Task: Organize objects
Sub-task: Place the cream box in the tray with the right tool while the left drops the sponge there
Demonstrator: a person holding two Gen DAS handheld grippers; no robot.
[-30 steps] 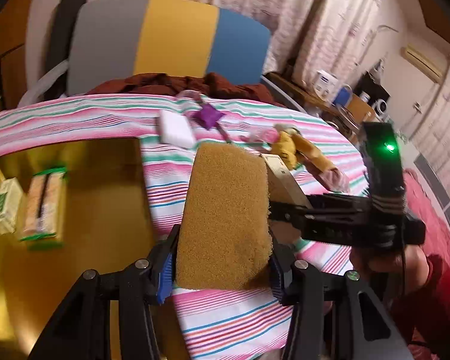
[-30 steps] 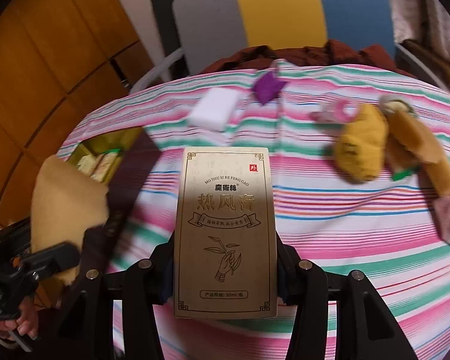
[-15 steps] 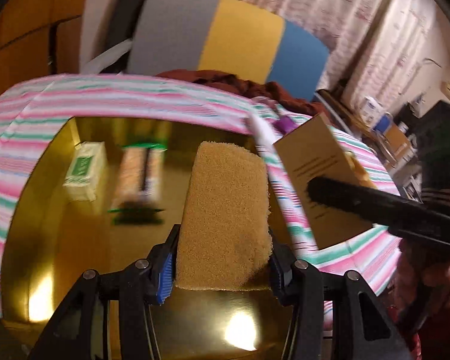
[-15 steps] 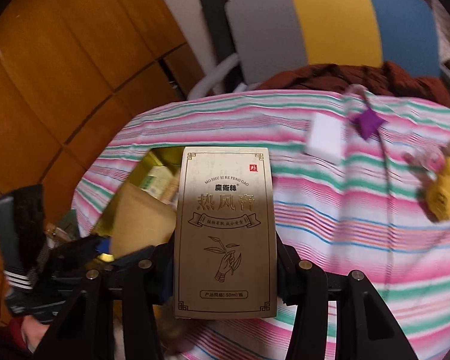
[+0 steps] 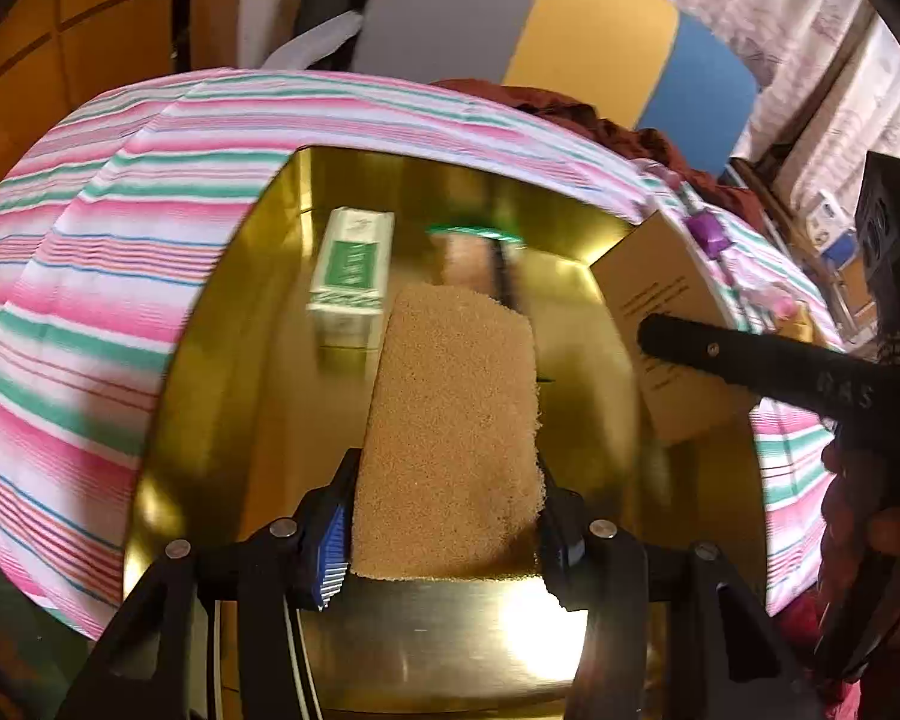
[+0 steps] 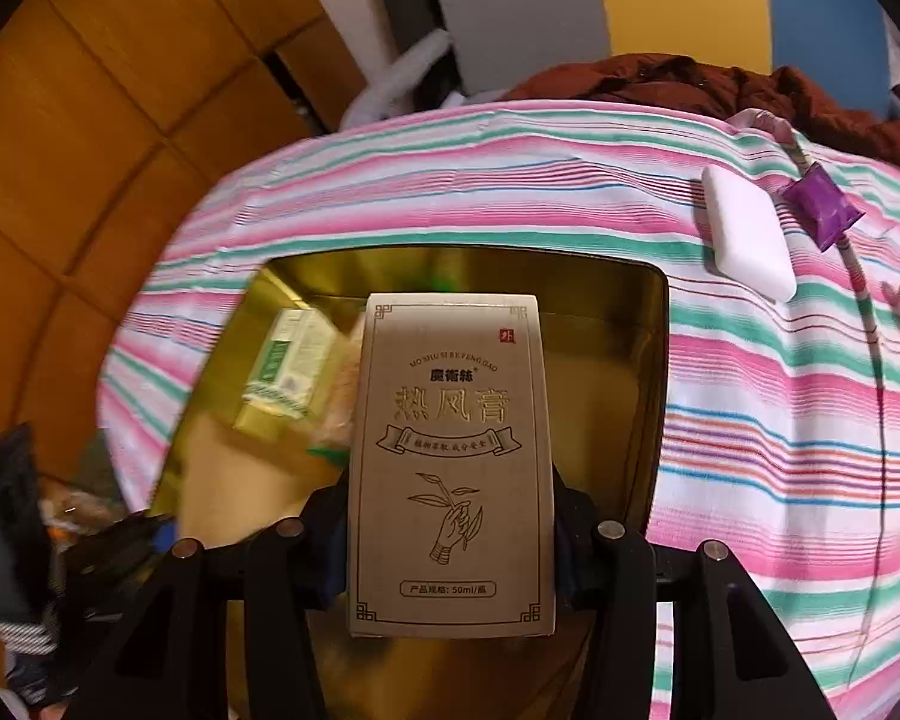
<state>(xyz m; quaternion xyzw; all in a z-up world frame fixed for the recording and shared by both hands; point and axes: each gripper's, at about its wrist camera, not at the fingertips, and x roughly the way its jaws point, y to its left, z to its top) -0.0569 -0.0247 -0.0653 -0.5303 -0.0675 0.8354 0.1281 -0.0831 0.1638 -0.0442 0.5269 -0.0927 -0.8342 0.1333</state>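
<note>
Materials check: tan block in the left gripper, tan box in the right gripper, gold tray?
Tan block: looks like open-cell foam sponge; grainy porous face, ragged edge.
Tan box: matte kraft-style cardboard carton, probably; flat panels, crisp corners, printed border and text.
Gold tray: likely polished or lacquered metal; mirror-like glare and reflections, thin upright walls. Glossy plastic cannot be ruled out.

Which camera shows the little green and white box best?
The left wrist view: the green and white box lies unblocked in the gold tray. In the right wrist view it is blurrier, beside the held brown carton.
</note>
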